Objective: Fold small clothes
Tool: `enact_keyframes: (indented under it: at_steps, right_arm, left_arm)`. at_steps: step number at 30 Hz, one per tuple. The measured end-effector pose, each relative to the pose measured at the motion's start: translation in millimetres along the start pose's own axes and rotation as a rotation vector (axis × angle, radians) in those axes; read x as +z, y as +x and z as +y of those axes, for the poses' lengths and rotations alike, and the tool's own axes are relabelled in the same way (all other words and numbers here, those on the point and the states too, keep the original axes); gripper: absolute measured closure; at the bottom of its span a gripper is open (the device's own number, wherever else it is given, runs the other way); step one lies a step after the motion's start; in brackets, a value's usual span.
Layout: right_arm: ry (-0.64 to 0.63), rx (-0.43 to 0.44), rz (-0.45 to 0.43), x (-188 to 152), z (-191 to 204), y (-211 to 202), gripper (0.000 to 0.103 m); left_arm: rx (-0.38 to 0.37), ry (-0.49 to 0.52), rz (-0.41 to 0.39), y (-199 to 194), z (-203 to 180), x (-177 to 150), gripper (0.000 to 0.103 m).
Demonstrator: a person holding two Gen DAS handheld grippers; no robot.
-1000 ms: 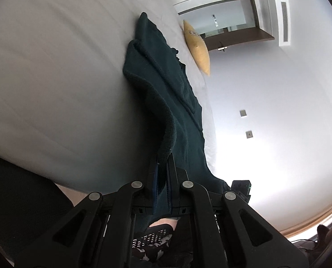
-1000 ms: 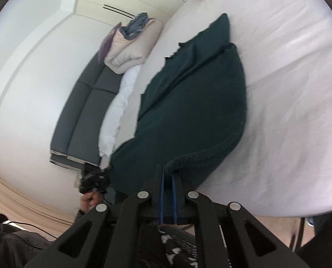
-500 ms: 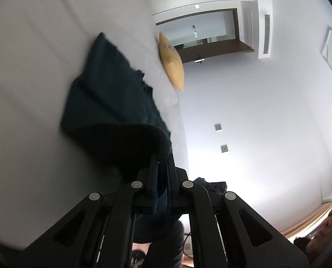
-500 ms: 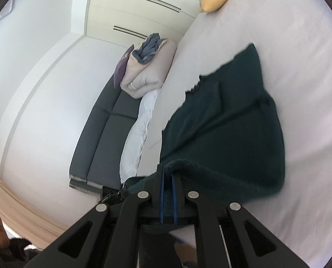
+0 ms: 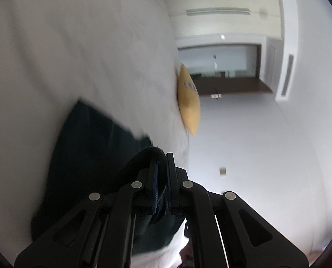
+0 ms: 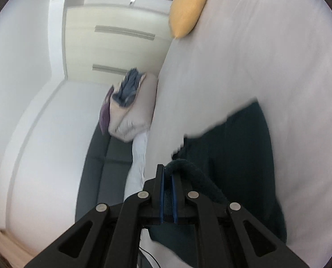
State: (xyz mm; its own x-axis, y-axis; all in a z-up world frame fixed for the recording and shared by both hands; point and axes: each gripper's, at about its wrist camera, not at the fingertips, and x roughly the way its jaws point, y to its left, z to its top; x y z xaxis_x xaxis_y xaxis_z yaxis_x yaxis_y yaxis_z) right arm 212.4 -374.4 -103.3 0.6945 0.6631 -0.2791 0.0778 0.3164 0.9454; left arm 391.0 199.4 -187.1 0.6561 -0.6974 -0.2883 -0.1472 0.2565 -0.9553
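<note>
Both grippers are clamped on the same dark green garment [image 5: 88, 167]: the left gripper [image 5: 162, 156] pinches a rolled hem at one end, and the right gripper [image 6: 167, 169] pinches a matching thick edge at the other. Most of the garment lies spread on the white bed [image 5: 76, 55], with the pinched edge lifted off the sheet and curling over the flat part below — a fold in mid-carry, by the look of it, the near edge being brought across toward the far one. Blur in both views makes the far edge hard to trace exactly. A yellow cushion [image 5: 188, 102] sits at the bed's far side, well apart from the cloth, and a pile of bedding [image 6: 130, 107] rests on the grey sofa [image 6: 103, 163] beside the bed. Next, I judge, the two held corners need to travel level with each other, land on the far edge, and only then be let go — uneven travel would skew the fold.
</note>
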Motion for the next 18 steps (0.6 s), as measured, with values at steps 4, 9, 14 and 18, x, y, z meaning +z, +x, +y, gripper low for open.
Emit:
enact_keyframes:
  at_steps: [4,9,14,18]
  right_arm:
    - [0.04,-0.133,-0.008,37,-24,37,0.089]
    - [0.113,-0.164,-0.08,46,-54,32,0.033]
    - [0.038,-0.192,-0.067,35,-46,16,0.031]
    - [-0.096,-0.251,-0.023,14,-22,5,0.03]
  left_arm:
    - [0.06,-0.086,0.038,41,24,23,0.095]
    - [0.039,-0.119,0.047,41,43,25,0.0]
    - [0.017,-0.141,0.018,12,49,27,0.0]
    - [0.085,0.032,-0.02,-18,29,7,0.0]
